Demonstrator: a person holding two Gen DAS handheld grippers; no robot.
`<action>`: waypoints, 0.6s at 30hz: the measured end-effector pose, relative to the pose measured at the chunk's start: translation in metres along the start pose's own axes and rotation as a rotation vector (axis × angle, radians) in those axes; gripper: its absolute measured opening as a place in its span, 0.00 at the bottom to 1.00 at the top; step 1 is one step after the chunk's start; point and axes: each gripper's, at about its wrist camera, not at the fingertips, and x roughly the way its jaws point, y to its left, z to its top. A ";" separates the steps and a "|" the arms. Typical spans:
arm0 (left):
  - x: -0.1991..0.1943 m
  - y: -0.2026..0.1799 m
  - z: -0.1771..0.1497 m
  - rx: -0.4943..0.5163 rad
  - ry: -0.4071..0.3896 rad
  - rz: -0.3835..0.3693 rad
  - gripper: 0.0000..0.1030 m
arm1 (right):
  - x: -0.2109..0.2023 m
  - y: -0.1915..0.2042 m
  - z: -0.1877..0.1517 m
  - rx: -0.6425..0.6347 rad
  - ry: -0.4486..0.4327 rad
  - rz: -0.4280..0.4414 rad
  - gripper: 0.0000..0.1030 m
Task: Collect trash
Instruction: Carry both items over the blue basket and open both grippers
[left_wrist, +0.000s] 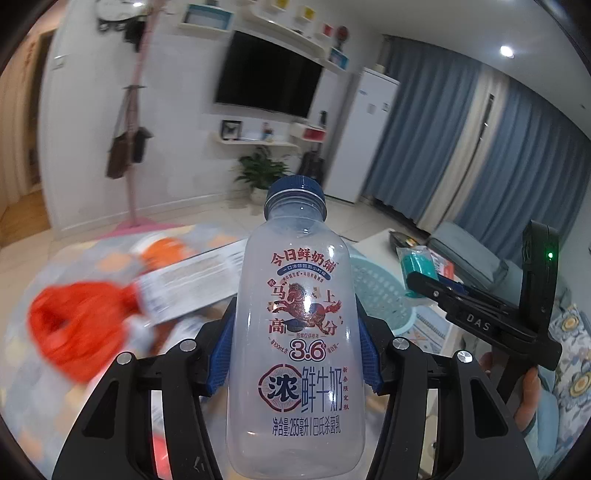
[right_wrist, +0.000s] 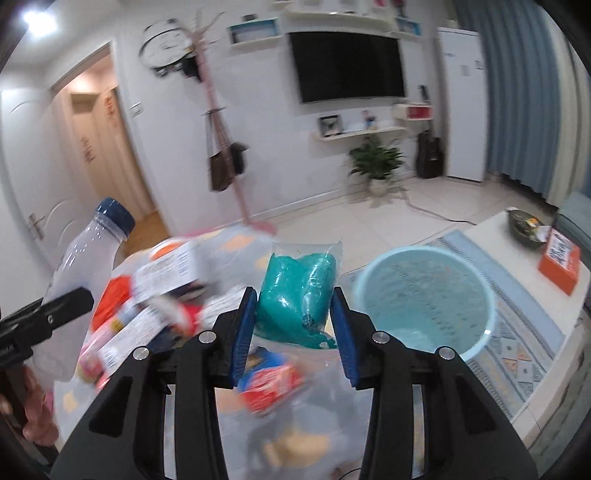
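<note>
left gripper (left_wrist: 295, 354): clenched on the empty milk bottle (left_wrist: 295, 332), blue pads on both sides of its body, bottle upright, cap on.
right gripper (right_wrist: 293, 325): clamped on the teal-filled clear packet (right_wrist: 297, 299), held just left of the light-blue basket (right_wrist: 424, 302).
basket: on the floor rug beside the low white table (right_wrist: 517, 332); looks empty as far as can be seen.
remaining trash: red net bag (left_wrist: 74, 325), printed cartons and wrappers (right_wrist: 162, 280) on the table surface below both grippers; blurred, count unclear.
risk 1: bottle is smooth, rounded, light; pads grip its mid-body only, so it likely twists or squirts out if swung fast.
risk 2: packet is soft and pinched at its lower part; top could flop, catch the basket rim and land on the rug.
risk 3: both grippers are close together; heading for the same basket, they may collide.
risk 4: light basket may tip if a rim is knocked.
</note>
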 end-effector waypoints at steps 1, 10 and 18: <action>0.014 -0.011 0.007 0.010 0.009 -0.012 0.52 | 0.002 -0.014 0.005 0.016 -0.006 -0.023 0.36; 0.118 -0.064 0.034 0.009 0.105 -0.101 0.52 | 0.055 -0.107 0.009 0.159 0.065 -0.145 0.36; 0.210 -0.086 0.032 -0.062 0.228 -0.139 0.52 | 0.110 -0.165 -0.019 0.281 0.208 -0.200 0.36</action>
